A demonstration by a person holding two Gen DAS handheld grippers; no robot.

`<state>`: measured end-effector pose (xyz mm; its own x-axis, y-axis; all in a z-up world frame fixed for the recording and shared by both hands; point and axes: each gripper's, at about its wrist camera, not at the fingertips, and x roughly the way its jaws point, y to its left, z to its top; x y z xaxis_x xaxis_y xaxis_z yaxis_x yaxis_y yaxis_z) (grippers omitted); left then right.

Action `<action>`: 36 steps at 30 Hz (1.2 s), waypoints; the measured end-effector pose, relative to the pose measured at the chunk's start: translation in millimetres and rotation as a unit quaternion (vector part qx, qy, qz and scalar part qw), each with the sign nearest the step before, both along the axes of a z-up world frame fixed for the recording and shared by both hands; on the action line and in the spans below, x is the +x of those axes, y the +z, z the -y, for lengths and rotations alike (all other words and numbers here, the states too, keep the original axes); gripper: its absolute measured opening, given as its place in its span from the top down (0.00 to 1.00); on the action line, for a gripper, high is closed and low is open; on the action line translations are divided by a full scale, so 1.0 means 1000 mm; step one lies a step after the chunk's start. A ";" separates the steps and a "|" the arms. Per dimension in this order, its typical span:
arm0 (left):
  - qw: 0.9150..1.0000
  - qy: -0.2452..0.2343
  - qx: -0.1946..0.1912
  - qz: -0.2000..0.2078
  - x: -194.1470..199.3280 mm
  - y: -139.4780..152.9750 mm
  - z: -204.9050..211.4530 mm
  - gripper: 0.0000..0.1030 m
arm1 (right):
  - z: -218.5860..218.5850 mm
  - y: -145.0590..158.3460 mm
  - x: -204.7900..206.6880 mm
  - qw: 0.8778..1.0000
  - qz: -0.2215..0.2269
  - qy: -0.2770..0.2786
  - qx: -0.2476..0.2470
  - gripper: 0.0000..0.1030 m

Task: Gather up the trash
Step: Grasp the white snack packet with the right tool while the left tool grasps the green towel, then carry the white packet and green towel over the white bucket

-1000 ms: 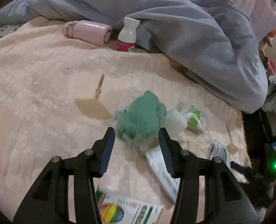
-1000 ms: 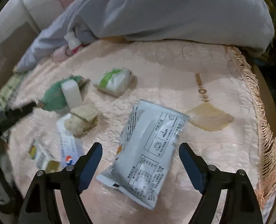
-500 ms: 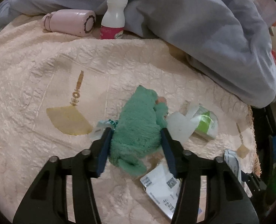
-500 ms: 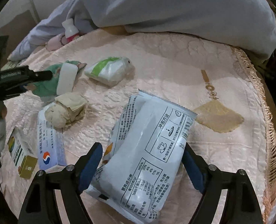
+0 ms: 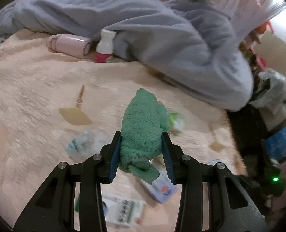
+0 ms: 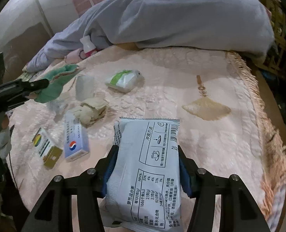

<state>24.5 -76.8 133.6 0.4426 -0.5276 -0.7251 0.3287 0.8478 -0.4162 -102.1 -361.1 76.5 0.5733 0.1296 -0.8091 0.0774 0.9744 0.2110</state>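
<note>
Each camera is sitting just behind its tool, looking steeply down along the fingers, close over the bed. Both are sharing the grey blanket ahead.

left gripper: your black arms, blue pads, shiny round screws | right gripper: just the same

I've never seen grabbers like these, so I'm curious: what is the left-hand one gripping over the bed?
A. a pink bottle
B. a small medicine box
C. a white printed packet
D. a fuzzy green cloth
D: in the left wrist view the left gripper has the fuzzy green cloth between its closing jaws, pads pressed on both sides; the white printed packet sits in the right gripper.
</note>
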 end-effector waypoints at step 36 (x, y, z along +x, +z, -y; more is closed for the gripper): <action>0.975 -0.220 -0.002 -0.015 -0.178 -0.005 0.226 0.63 | 0.122 0.028 -0.165 0.992 0.018 -0.121 -0.005 0.47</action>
